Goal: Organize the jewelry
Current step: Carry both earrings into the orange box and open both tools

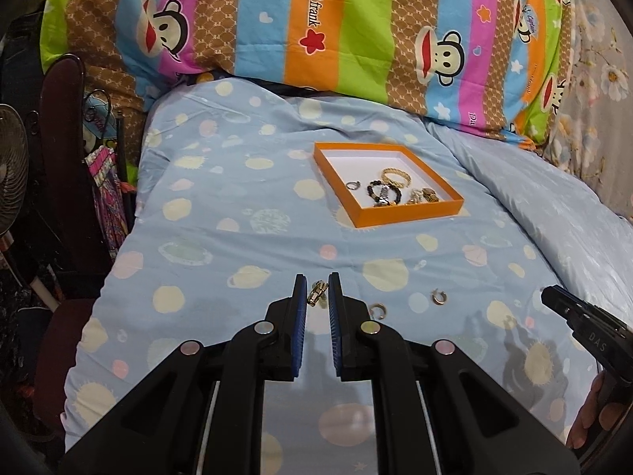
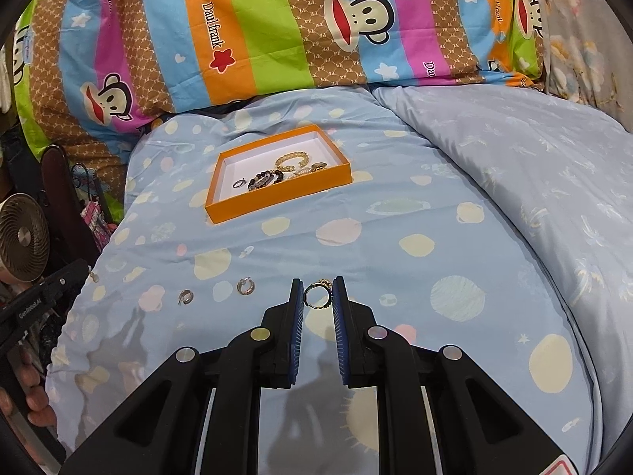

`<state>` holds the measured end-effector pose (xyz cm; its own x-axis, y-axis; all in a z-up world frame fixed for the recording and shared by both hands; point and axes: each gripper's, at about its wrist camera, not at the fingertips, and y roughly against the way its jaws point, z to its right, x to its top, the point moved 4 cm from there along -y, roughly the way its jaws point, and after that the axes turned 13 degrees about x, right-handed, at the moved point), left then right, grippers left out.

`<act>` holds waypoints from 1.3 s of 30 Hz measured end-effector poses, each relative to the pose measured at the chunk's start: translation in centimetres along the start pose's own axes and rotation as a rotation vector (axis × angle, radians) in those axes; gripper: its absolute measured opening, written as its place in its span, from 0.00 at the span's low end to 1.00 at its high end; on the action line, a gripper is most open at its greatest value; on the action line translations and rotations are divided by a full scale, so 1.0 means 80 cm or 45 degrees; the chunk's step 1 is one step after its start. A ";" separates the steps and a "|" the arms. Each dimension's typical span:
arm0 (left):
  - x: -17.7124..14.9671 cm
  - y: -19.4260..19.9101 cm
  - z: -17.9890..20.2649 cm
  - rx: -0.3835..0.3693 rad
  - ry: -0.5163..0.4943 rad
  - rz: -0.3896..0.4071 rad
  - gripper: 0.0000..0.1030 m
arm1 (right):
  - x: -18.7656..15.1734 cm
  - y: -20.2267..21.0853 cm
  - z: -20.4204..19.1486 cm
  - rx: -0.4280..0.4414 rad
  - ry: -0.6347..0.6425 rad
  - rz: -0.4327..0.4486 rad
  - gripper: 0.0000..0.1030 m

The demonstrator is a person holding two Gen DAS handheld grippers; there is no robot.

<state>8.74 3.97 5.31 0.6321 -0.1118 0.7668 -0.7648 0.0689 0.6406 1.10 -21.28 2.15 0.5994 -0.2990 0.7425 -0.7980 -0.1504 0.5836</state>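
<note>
Both tongs pinch small rings above blue bedding (image 1: pixel 237 237)

Left wrist view riding low over the bed (image 1: pixel 237 237), looking forward and down past its own tool (image 1: pixel 317 297), right wrist view alongside, same heading, both sharing the orange tray (image 1: pixel 411 219) ahead, striped pillow (image 1: pixel 316 19) beyond

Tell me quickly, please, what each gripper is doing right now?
Left gripper: shut on a small gold ring.
Right gripper: shut on a gold ring with a charm.
</note>
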 end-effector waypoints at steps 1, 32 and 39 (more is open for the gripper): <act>0.002 -0.001 -0.001 0.003 -0.003 0.002 0.10 | 0.003 0.000 -0.001 0.001 0.004 0.004 0.14; 0.168 -0.140 0.122 0.003 -0.042 0.130 0.10 | 0.189 -0.152 0.004 0.126 0.009 0.156 0.14; 0.169 -0.200 0.136 0.019 -0.021 0.082 0.10 | 0.197 -0.199 0.025 0.131 -0.037 0.155 0.14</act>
<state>28.17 -9.44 5.01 0.5795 -0.1237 0.8055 -0.8057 0.0616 0.5891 23.11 -25.46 3.91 0.4969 -0.3477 0.7951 -0.8678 -0.2066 0.4520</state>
